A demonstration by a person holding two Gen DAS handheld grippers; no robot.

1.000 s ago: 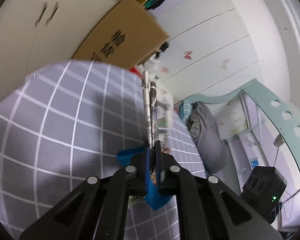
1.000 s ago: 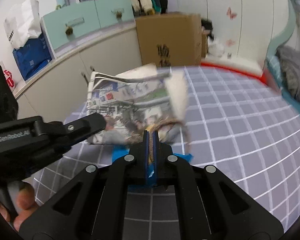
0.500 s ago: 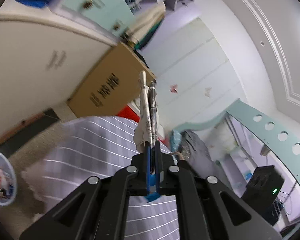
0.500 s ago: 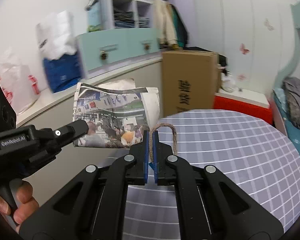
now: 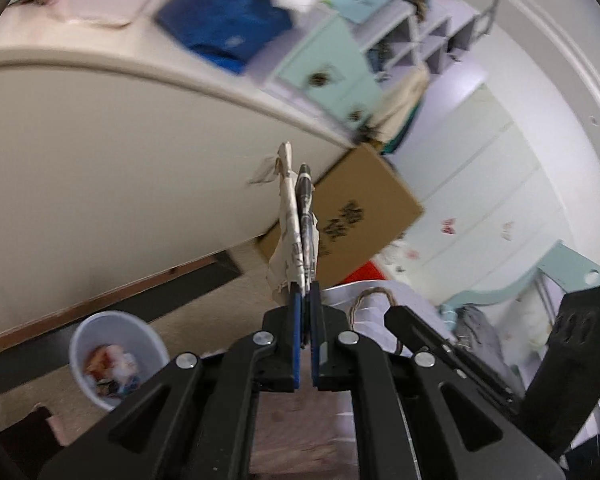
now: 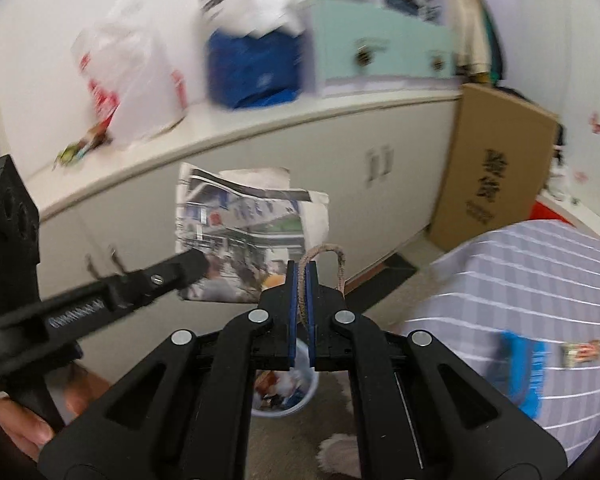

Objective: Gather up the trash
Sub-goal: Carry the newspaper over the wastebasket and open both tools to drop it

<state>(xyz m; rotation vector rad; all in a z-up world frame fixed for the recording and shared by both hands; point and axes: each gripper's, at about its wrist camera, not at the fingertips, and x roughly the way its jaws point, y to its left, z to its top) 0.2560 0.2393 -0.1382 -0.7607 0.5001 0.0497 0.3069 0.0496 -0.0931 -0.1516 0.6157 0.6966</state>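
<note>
My left gripper is shut on a folded newspaper, seen edge-on, with a black pen alongside it. In the right wrist view the same newspaper shows its printed face, held by the left gripper. My right gripper is shut on a loop of brown twine, which also shows in the left wrist view. A white trash bin with rubbish inside stands on the floor below; it also shows under the right gripper.
A cream cabinet runs along the wall, with a cardboard box beside it. The grid-patterned table lies to the right, carrying a blue item and a small wrapper.
Both grippers have swung left away from the table toward the cabinet and floor, carrying the newspaper and twine. The trash bin has come closer beneath them.
</note>
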